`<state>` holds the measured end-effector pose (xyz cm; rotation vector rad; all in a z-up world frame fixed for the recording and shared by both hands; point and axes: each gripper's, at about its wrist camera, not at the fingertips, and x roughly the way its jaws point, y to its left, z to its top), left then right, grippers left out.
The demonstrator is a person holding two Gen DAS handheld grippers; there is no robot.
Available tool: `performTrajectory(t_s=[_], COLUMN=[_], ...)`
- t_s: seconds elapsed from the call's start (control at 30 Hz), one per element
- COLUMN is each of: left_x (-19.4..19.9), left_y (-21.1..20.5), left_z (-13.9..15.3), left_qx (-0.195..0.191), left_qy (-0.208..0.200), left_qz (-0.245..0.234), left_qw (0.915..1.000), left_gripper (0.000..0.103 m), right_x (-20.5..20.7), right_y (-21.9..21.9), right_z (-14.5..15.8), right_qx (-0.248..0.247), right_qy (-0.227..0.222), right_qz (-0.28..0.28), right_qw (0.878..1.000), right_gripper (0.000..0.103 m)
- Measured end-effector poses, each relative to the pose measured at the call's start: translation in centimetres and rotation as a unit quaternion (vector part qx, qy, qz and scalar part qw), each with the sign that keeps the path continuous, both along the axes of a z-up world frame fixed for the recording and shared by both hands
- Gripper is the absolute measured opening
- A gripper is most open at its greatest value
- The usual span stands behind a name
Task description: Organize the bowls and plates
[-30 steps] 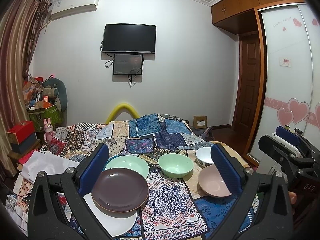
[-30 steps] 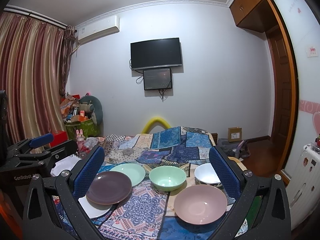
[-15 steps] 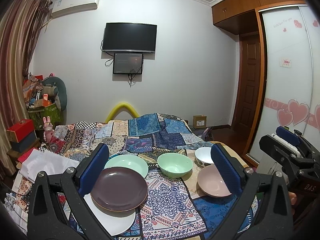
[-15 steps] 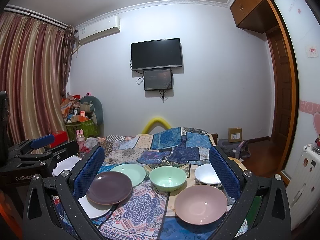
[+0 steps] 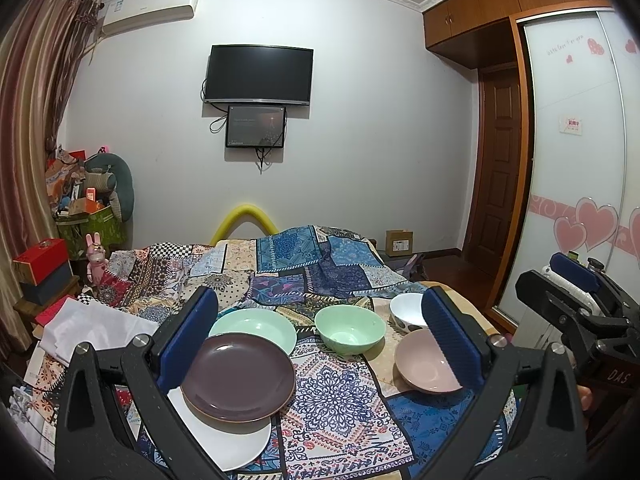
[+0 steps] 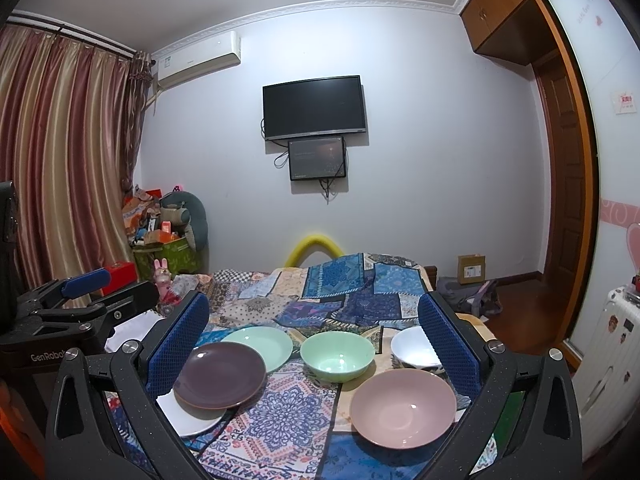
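Note:
On the patchwork cloth a dark purple plate (image 5: 239,379) (image 6: 220,374) rests partly on a white plate (image 5: 224,440) (image 6: 188,416). Behind them lies a pale green plate (image 5: 256,327) (image 6: 260,342). A green bowl (image 5: 350,328) (image 6: 338,356), a white bowl (image 5: 406,312) (image 6: 414,347) and a pink bowl (image 5: 424,362) (image 6: 403,402) stand to the right. My left gripper (image 5: 320,340) hangs open above the dishes, holding nothing. My right gripper (image 6: 316,344) is open too, over the bowls, and shows at the right edge of the left wrist view (image 5: 576,292).
The cloth-covered table (image 5: 340,412) stretches toward a far wall with a TV (image 6: 314,108). Clutter, boxes and a curtain (image 6: 60,160) fill the left side. A wardrobe with sliding doors (image 5: 580,160) and a white suitcase (image 6: 612,344) stand at the right.
Both grippers have stayed nearly still; the views shift only slightly. No dish has moved.

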<state>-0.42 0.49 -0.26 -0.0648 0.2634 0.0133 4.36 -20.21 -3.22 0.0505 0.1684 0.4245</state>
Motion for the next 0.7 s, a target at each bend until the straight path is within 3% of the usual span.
performTrajectory(t_s=[0.4,0.7], left_x=[0.6,2.1], left_y=[0.7,4.3], left_z=[-0.6,-2.7], left_qx=[0.0,-0.012], left_qy=[0.008,0.054], left_qz=[-0.004,0.014], left_qw=[1.0,0.9984], left_gripper=[0.103,0.103], right_x=[0.7,2.2], right_y=[0.6,3.0], right_z=[-0.6,-2.1], right_qx=[-0.002,-0.021], right_qy=[0.012,0.043], right_qz=[0.002,0.023], right_qw=[1.0,0.999], right_gripper=[0.103,0.103])
